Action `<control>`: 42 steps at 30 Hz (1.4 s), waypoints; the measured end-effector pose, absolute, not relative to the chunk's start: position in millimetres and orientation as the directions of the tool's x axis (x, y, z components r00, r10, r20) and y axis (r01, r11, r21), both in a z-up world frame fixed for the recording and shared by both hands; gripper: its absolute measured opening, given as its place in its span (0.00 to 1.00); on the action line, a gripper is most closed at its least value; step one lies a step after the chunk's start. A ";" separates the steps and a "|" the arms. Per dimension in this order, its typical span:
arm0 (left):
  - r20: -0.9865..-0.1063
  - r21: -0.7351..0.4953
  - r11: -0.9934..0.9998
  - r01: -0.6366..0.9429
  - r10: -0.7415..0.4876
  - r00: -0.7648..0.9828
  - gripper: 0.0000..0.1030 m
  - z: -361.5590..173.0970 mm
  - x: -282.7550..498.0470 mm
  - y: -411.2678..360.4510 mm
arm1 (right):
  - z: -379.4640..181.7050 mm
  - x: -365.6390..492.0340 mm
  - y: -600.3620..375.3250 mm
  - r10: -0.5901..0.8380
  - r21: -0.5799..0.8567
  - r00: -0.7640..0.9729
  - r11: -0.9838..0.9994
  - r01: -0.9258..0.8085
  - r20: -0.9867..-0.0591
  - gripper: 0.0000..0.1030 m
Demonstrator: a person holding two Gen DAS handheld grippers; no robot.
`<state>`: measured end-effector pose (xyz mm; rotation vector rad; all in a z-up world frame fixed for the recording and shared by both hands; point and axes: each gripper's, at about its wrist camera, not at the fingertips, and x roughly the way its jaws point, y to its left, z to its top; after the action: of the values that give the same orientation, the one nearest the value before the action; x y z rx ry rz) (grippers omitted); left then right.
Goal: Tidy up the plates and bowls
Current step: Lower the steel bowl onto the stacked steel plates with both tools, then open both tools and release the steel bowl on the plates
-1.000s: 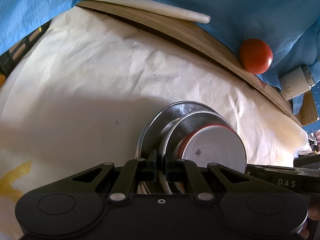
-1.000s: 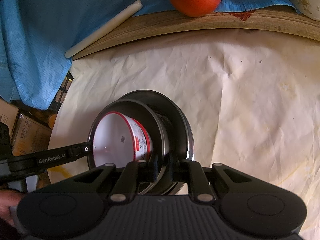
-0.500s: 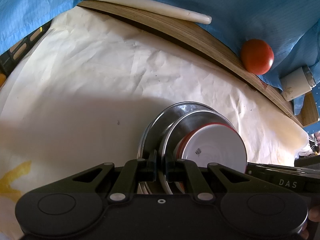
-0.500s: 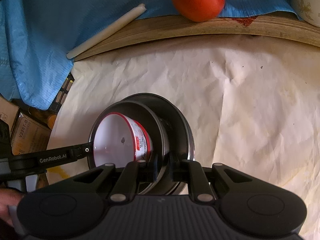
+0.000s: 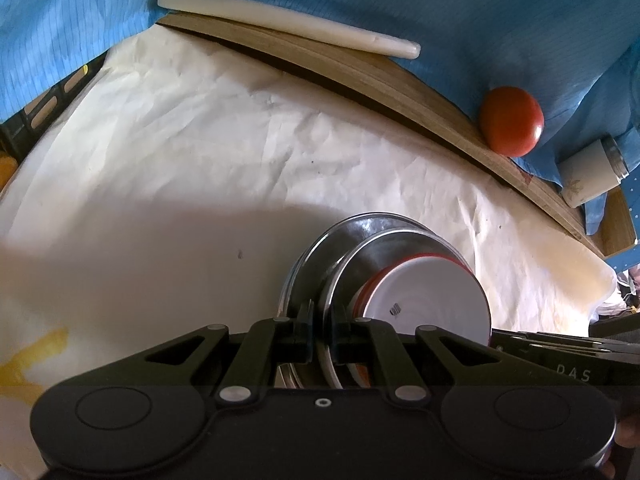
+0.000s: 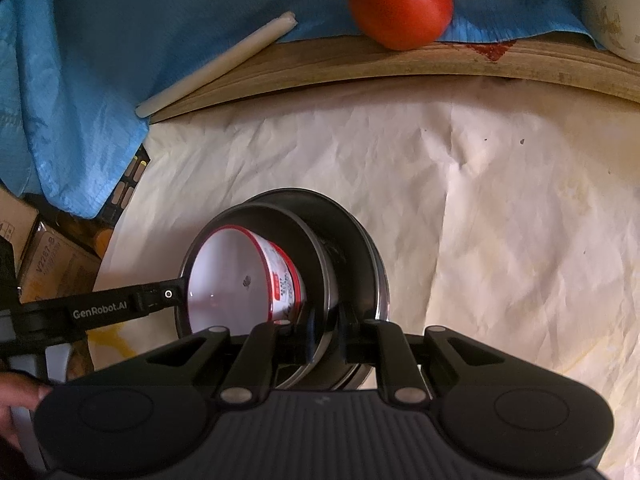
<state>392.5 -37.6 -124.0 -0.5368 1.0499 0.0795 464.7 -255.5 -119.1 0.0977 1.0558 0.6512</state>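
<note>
A nested stack sits over crumpled white paper (image 5: 200, 160): a wide steel plate (image 5: 320, 248) outermost, a steel bowl (image 5: 360, 264) in it, and a white bowl with a red rim (image 5: 432, 296) innermost. My left gripper (image 5: 322, 320) is shut on the steel bowl's rim. In the right wrist view the same steel plate (image 6: 352, 240), steel bowl (image 6: 280, 220) and white bowl (image 6: 228, 276) show, with my right gripper (image 6: 326, 328) shut on the steel rim at the opposite side. Whether the stack rests on the paper or hangs just above it I cannot tell.
A red tomato (image 5: 512, 120) and a long white stick (image 5: 280, 28) lie on blue cloth (image 5: 440, 8) behind a wooden board edge (image 5: 360, 84). A white cup (image 5: 588, 172) lies at far right. Cardboard boxes (image 6: 48, 264) and a hand (image 6: 20, 396) are at left.
</note>
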 end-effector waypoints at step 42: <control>-0.845 -0.193 0.879 -0.437 0.078 0.529 0.84 -114.1 373.1 -44.3 | -109.6 452.9 -285.1 0.535 0.309 0.446 0.818 -0.485 -0.717 0.82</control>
<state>373.1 -44.3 -114.1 -0.4094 0.9708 0.3175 452.9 -285.1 -109.6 0.0618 0.9112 0.6322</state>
